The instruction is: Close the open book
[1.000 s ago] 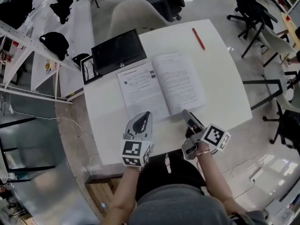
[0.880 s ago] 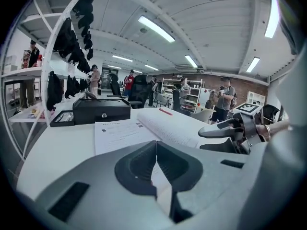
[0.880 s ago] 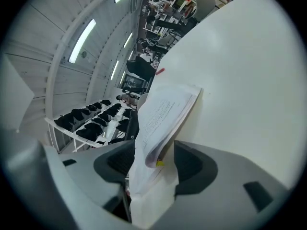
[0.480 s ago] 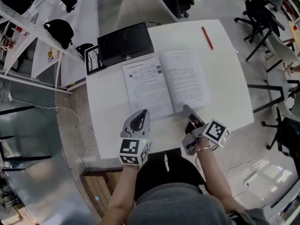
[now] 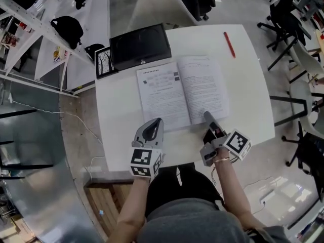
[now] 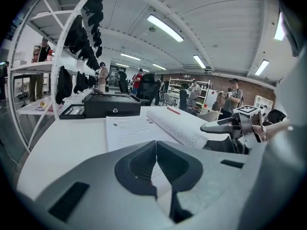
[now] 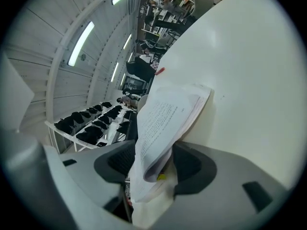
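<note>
Open book lies flat mid-desk, both pages up, same as a second ago – not closed yet. Right tool sits at the near edge of the right-hand page, much where it was before. The right gripper view shows a curled sheaf of page edges between its jaws; they stand wide and are closing, pads not visibly pressing the paper. Left tool rests on the desk just near of the left page, jaws together with nothing in them, and has barely shifted. Red pen and black box at the far side – unchanged.
</note>
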